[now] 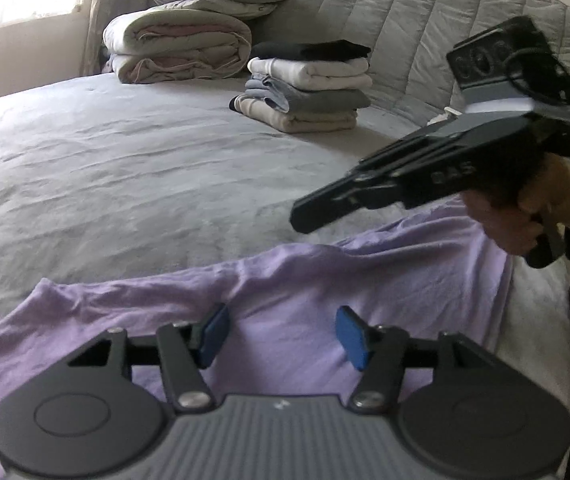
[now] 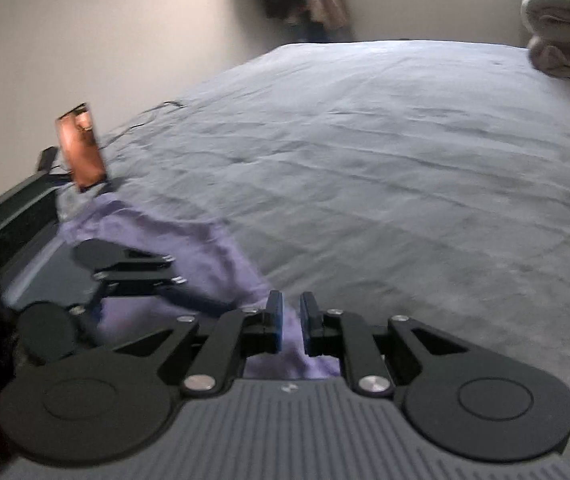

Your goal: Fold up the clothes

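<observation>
Jaws on the left gripper (image 1: 283,336) are gaping wide over the purple shirt (image 1: 365,280); the right gripper (image 2: 292,322) is pinching its edge. Only left view's showing folded stack (image 1: 309,88) beyond.

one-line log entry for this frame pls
stage: fold start | left gripper: open over purple garment | right gripper: shut on purple garment edge | folded stack: far side of bed

Left gripper (image 1: 281,336) fingers spread, right gripper (image 2: 291,322) pinched
</observation>
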A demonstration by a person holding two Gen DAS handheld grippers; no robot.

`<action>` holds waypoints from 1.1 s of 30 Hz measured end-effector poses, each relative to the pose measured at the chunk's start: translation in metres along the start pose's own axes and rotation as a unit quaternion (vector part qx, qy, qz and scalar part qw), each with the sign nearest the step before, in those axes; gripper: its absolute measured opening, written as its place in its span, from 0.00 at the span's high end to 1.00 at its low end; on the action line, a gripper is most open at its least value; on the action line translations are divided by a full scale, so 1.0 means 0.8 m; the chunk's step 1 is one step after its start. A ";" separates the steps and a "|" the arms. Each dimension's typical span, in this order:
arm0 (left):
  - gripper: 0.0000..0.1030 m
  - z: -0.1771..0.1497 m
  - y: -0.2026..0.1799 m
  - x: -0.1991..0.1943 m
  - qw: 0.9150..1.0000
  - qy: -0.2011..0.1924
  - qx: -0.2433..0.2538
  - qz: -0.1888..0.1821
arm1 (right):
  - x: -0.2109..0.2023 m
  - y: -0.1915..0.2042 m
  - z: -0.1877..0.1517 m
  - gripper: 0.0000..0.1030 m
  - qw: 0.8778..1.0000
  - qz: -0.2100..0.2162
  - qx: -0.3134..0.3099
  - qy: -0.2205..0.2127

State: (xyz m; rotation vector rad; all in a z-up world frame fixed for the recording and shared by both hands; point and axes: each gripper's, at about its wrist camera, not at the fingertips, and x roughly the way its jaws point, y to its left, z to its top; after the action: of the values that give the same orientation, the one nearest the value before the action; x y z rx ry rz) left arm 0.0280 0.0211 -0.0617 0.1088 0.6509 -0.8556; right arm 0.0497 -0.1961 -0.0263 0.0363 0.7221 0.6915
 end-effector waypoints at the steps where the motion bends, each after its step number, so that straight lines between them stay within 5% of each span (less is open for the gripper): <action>1: 0.41 0.000 0.001 0.000 1.000 0.000 -0.002 -0.001 | 0.004 -0.001 0.000 0.85 1.000 -0.012 -0.003 0.004; 6: 0.41 -0.001 -0.001 -0.002 1.000 0.000 0.002 0.001 | 0.021 -0.009 -0.004 0.85 0.998 -0.053 -0.006 0.023; 11: 0.43 0.001 0.002 -0.006 1.000 -0.001 -0.016 0.003 | 0.021 -0.024 0.000 0.85 0.998 -0.040 0.031 0.028; 15: 0.47 0.005 0.028 -0.013 0.993 -0.006 -0.116 -0.036 | 0.023 -0.036 0.004 0.85 0.994 0.028 0.099 0.042; 18: 0.47 0.001 0.055 -0.016 0.976 -0.014 -0.205 -0.072 | 0.024 -0.031 0.006 0.83 0.991 0.058 0.114 0.037; 22: 0.46 -0.011 0.094 -0.021 0.932 -0.044 -0.339 -0.121 | 0.022 -0.017 0.008 0.83 0.989 0.092 0.102 0.048; 26: 0.48 -0.016 0.105 -0.020 0.913 -0.054 -0.388 -0.117 | 0.032 -0.001 0.003 0.83 0.989 0.100 0.073 0.080; 29: 0.62 -0.015 0.102 -0.014 0.911 -0.039 -0.401 -0.088 | 0.027 0.001 0.005 0.83 0.992 0.085 0.065 0.070; 33: 0.99 -0.014 0.095 -0.002 0.916 0.002 -0.399 -0.027 | 0.019 0.003 0.008 0.82 0.995 0.065 0.054 0.054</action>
State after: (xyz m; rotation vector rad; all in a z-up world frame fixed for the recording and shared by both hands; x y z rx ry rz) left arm 0.0770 0.0761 -0.0825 -0.6501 0.9667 -0.5858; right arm 0.0604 -0.1836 -0.0298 0.1473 0.8667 0.7821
